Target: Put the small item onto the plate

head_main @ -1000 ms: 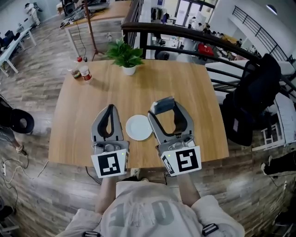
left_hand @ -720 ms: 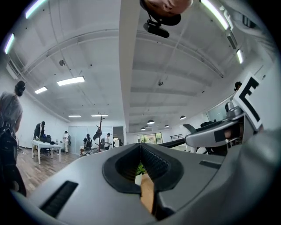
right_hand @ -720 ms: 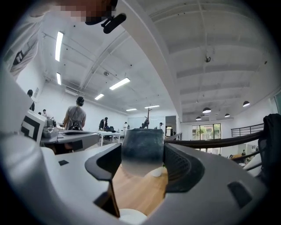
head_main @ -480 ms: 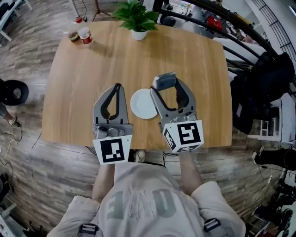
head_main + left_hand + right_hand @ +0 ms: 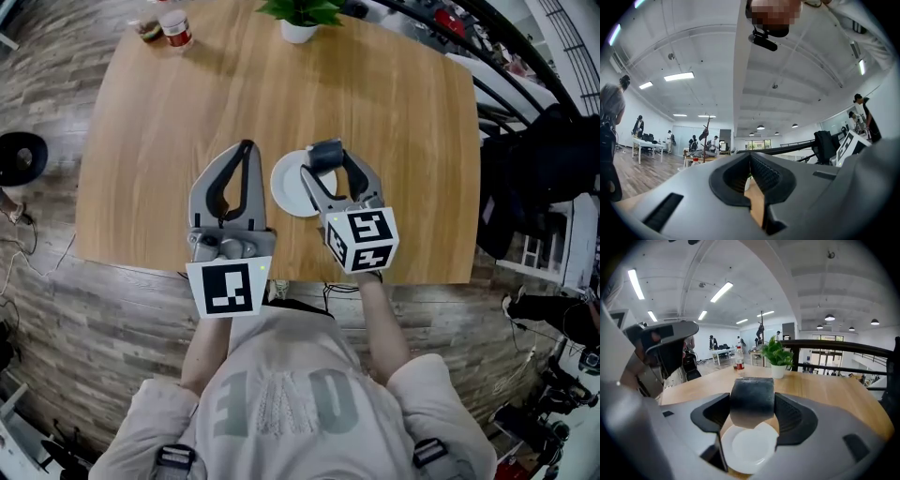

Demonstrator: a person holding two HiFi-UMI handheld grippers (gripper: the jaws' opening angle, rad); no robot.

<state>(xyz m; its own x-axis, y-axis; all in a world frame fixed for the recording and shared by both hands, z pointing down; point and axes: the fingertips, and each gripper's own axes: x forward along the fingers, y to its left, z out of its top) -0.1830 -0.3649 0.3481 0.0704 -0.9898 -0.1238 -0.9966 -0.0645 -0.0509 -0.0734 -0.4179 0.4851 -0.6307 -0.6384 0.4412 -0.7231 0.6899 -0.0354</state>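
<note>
Right gripper [image 5: 325,169], jaws pinching the small dark item [image 5: 751,399], has shifted left over the white plate [image 5: 284,187], so release looks imminent; left gripper [image 5: 246,150], left of the plate, pressed together, empty.

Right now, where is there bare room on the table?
Bare wood lies between the bottles and the left hand-held gripper, between the potted plant and the plate, and from the right hand-held gripper to the table edge. Crowded: the near middle, where both sit at the plate, the right gripping the small item.
</note>
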